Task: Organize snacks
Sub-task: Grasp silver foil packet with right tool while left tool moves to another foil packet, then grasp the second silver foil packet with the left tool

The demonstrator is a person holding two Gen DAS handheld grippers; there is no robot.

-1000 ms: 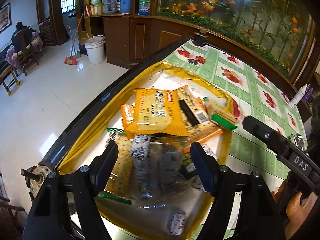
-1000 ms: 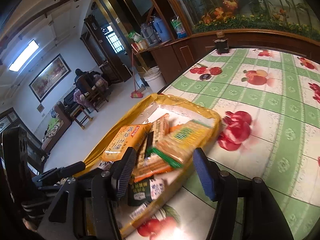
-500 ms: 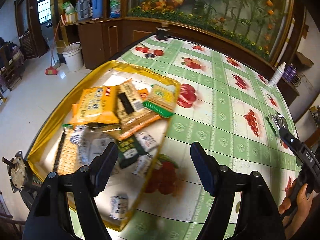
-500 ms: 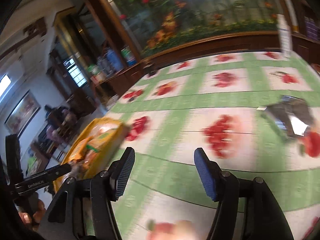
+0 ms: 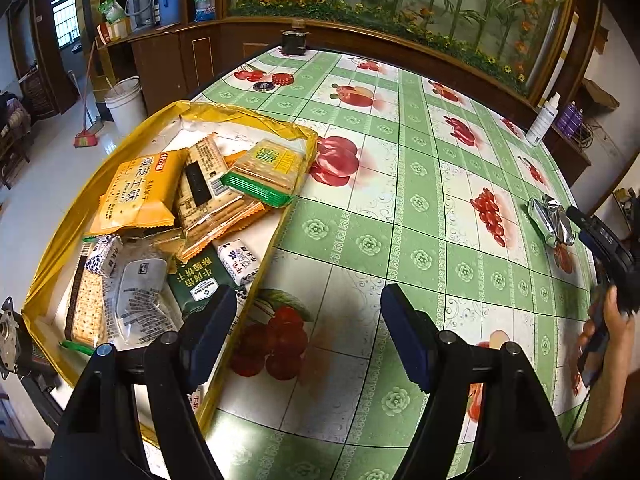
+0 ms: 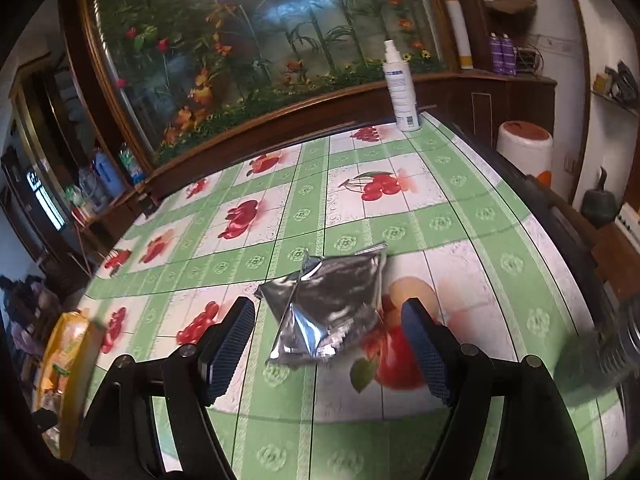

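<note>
A yellow tray [image 5: 297,133] at the table's left end holds several snack packs: an orange pack [image 5: 138,186], a green cracker pack [image 5: 267,170], a dark green pack [image 5: 196,278]. My left gripper [image 5: 306,330] is open and empty, just right of the tray's near rim. A crumpled silver foil packet [image 6: 328,306] lies on the cloth at the right end; it also shows in the left wrist view [image 5: 550,220]. My right gripper [image 6: 328,350] is open, its fingers either side of the packet's near edge, not touching it. The tray [image 6: 64,344] shows blurred at far left.
The table has a green and white fruit-print cloth [image 5: 400,208]. A white spray bottle [image 6: 400,88] stands at the far right corner. A small dark jar [image 5: 294,42] and two bottle caps [image 5: 272,82] sit at the far end. A wooden cabinet borders the far side.
My left gripper has pulled back and right from over the tray. My right gripper has swung from the tray across the table to the silver packet.
</note>
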